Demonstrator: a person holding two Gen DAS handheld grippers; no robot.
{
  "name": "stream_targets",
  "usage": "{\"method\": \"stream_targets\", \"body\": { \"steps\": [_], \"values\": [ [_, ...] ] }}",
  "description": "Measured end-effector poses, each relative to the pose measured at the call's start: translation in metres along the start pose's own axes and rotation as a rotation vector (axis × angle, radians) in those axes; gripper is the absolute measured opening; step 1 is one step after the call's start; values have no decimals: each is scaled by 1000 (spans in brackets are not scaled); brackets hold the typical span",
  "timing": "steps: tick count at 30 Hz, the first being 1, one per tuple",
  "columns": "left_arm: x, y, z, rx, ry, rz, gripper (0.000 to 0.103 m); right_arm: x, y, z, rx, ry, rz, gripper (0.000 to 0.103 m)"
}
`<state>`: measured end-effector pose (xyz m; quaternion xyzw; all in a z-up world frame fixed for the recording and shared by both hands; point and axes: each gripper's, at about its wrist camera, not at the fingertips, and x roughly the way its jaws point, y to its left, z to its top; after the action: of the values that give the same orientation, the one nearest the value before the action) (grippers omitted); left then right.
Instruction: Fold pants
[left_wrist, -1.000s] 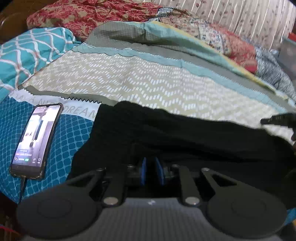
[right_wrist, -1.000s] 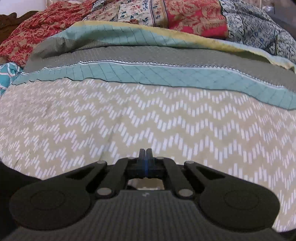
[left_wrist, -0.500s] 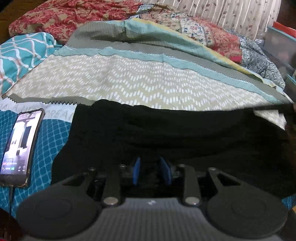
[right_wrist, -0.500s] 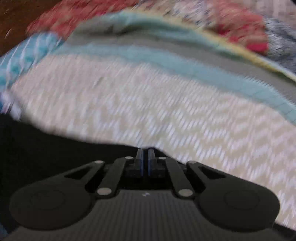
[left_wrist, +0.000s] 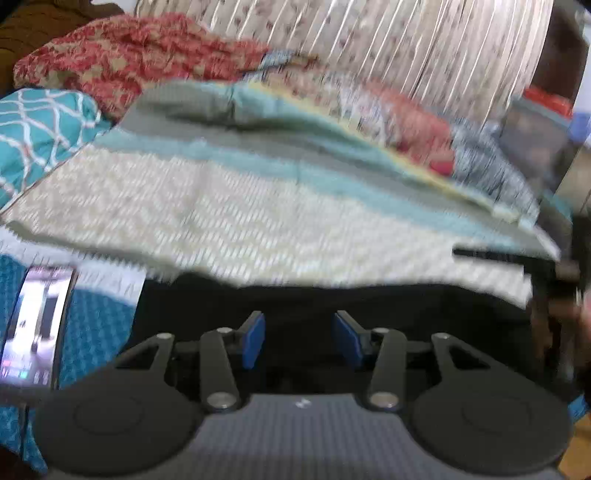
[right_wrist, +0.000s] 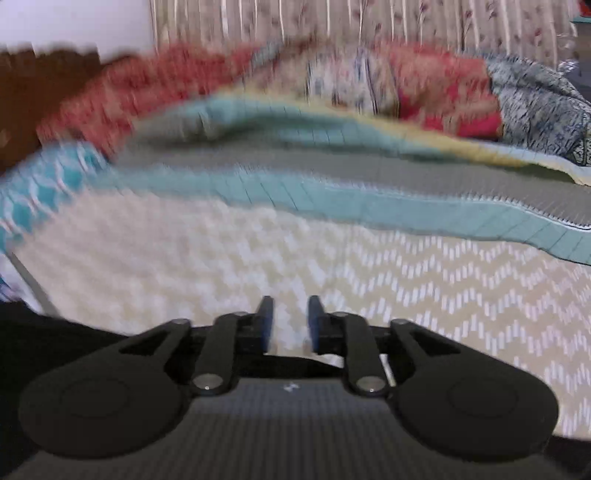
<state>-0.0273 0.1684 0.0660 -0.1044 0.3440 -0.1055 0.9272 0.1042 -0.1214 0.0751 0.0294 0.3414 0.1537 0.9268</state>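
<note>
Pants (left_wrist: 369, 310): black, soft, limp; lying along bed's near edge.
Hold: at corners.
Left tool (left_wrist: 299, 339): opening, nothing pinched.
Right tool (right_wrist: 290, 323): opening, empty.

Pants (left_wrist: 369, 306) lie on bedspread (left_wrist: 221, 221), phone (left_wrist: 33, 325) left.

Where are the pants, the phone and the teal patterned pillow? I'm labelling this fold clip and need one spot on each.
pants (left_wrist: 424, 314): left wrist view, on the black cloth beyond the fingers.
phone (left_wrist: 35, 325): left wrist view, on its lit screen.
teal patterned pillow (left_wrist: 33, 129): left wrist view, on its top face.
</note>
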Motion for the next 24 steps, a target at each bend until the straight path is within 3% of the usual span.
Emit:
{"method": "stream_targets", "body": {
  "steps": [2, 5, 9, 10, 13, 15, 18, 21, 24],
  "values": [
    [6, -3, 9, -4, -9, -26, 43, -17, 4, -10, 36, -6, 46, 28],
    [30, -8, 12, 30, 32, 15, 41, -30, 7, -31, 116, 35, 116, 28],
    [77, 8, -3, 20, 174, 164, 37, -26, 6, -66, 171, 144, 64, 30],
    [83, 12, -7, 17, 174, 154, 37, -19, 1, -74, 198, 183, 42, 33],
    [77, 5, -1, 8, 170, 175, 37, -30, -15, -71, 292, 158, 97, 33],
    [63, -4, 5, -3, 144, 169, 43, -61, -23, -61, 291, 47, 107, 33],
    [44, -18, 9, 5, 95, 135, 47, -108, -51, -57, 298, -81, 18, 34],
    [41, -39, 9, 7, 94, 85, 47, -160, -94, -70, 342, -178, -159, 34],
    [43, -69, -4, 58, 121, 19, 47, -224, -145, -99, 480, -292, -354, 34]
  ]
}}
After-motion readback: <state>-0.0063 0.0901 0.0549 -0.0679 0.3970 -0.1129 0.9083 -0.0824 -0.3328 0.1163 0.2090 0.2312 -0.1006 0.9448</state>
